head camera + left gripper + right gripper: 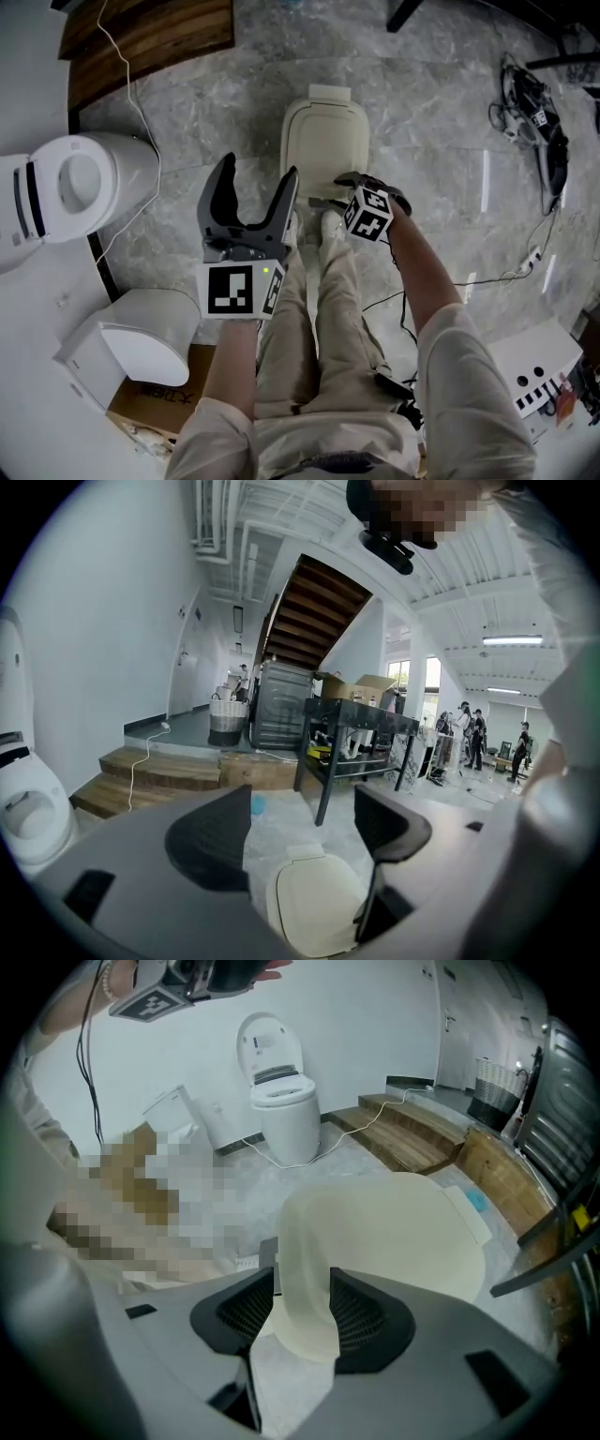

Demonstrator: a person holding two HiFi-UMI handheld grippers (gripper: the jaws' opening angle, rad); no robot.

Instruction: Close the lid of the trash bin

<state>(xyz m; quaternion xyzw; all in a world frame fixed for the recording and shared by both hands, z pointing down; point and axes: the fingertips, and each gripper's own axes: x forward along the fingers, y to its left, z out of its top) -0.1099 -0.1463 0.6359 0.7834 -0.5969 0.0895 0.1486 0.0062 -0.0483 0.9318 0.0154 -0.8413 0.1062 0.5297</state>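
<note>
At about 9 o'clock of the head view a white toilet (84, 183) is seen, well apart from the task's thing. Next to the right, the left gripper (260, 175) is held in the air with its jaws wide apart; nothing is between them, and in its own view only the floor and the lid far below are seen through the gap.

The trash bin (326, 192) stands on the marble floor at 12 o'clock from the person's feet, and its cream lid (326, 141) is seen from above, with the hinge part at the lid's 12 o'clock edge. It cannot be told if the lid is already fully down.

The right gripper (323, 200) is clenched on the lid's front lip (302, 1307), at the lid's 6 o'clock edge; both pads are pressed on it.

The lid is judged to be thin moulded plastic: light, stiff and smooth. The front lip is the best place to be held, being farthest from the hinge. Because the surface is probably slippery, a firm pinch is advised, and the lid should be guided down rather than dropped.
</note>
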